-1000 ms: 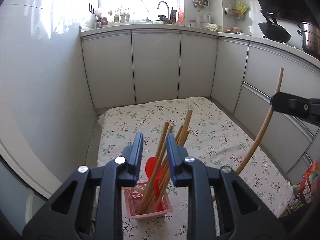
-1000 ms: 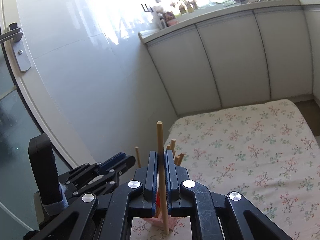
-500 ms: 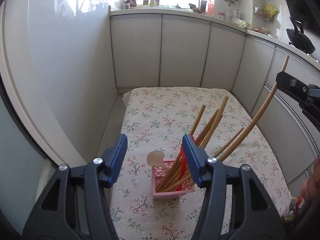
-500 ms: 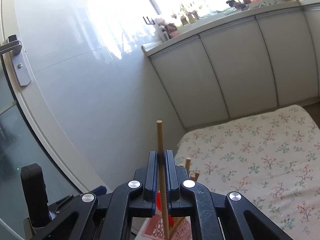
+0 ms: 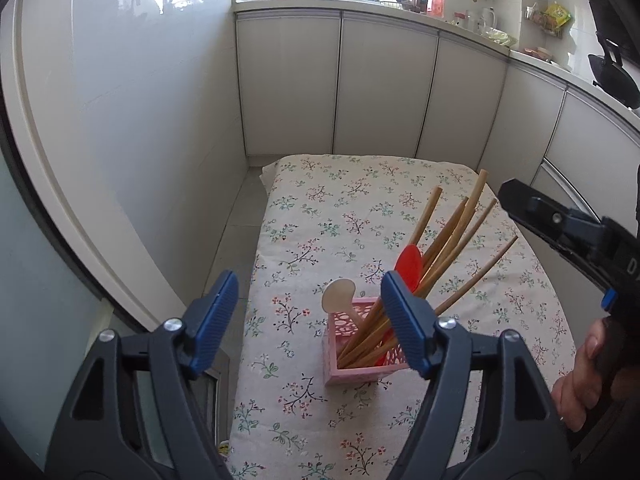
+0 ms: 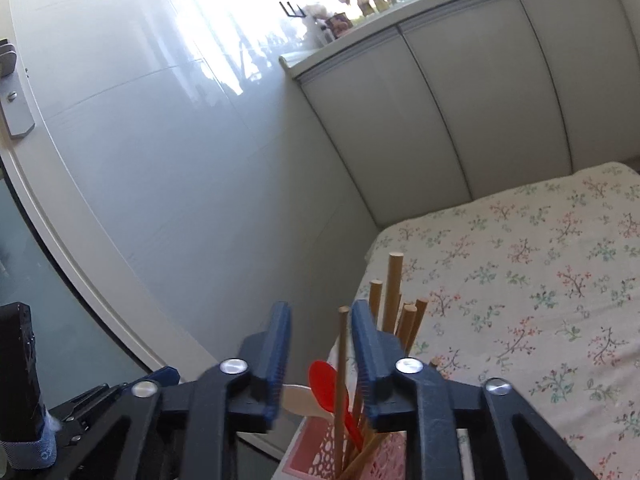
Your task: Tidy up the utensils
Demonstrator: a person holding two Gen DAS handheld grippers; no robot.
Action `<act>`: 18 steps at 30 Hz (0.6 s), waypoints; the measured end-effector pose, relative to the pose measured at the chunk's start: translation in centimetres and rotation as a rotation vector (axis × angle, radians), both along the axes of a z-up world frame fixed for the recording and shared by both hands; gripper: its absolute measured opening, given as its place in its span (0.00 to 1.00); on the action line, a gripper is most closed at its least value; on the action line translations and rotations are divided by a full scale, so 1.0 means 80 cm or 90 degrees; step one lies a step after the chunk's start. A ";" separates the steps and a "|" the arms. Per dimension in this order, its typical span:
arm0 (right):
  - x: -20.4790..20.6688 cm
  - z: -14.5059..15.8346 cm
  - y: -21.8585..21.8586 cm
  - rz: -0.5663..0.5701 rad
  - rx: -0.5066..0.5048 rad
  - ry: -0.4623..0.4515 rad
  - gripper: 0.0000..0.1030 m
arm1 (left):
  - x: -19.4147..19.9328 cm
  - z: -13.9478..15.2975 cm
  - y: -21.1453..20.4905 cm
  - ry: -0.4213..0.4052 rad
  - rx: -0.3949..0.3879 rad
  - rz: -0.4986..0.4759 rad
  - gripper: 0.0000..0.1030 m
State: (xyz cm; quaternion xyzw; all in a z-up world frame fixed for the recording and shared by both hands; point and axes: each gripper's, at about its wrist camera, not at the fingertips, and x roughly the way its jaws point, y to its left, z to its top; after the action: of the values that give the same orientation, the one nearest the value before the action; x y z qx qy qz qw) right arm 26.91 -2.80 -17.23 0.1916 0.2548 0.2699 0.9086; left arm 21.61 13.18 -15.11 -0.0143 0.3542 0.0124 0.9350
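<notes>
Two grippers over one flowered tablecloth (image 5: 328, 208), itemised by size.

Tablecloth: covers the low table; bears the holder near its front left edge.

Left gripper (image 5: 308, 320): jaws opening, already wide, nothing between the pads; the holder sits beyond and below the right pad, untouched.

Right gripper (image 6: 320, 354): jaws opening; a thin wooden stick (image 6: 341, 384) stands in the gap, apparently clear of both pads, lower end down in the holder. A hand (image 5: 584, 376) carries this gripper at the right edge of the left view.

Pink holder (image 5: 356, 348): square, perforated, upright.

Wooden chopsticks (image 5: 452, 248): a bundle leaning right in the holder, tips fanned.

Red spoon (image 5: 409, 268) and pale spoon (image 5: 338, 294): bowls up, in the same holder.

Handling note, as judgement: release looks nearly complete. Let the right jaws spread fully before lifting, then draw back straight along the stick so no pad snags it or tips the light holder.
</notes>
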 end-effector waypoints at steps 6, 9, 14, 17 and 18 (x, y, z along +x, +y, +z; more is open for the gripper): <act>-0.023 0.020 -0.027 -0.022 -0.017 -0.011 0.71 | -0.001 0.000 -0.006 0.017 -0.009 0.005 0.84; -0.034 0.031 -0.042 -0.032 -0.051 -0.008 0.81 | -0.001 -0.001 -0.013 0.028 -0.005 0.015 0.89; -0.060 0.045 -0.078 -0.074 -0.107 -0.010 0.92 | -0.012 0.002 -0.036 0.041 0.001 0.032 0.94; -0.075 0.053 -0.108 -0.108 -0.120 0.007 1.00 | -0.019 0.018 -0.057 0.047 0.012 0.035 0.99; -0.078 0.057 -0.117 -0.115 -0.123 0.020 1.00 | -0.023 0.028 -0.066 0.043 0.018 0.029 0.99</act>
State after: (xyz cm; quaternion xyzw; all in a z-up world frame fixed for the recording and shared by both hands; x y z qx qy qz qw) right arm 20.70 -12.14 -12.68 0.1293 0.2753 0.1582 0.9394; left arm 19.73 7.88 -12.88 -0.0088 0.3846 0.0394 0.9222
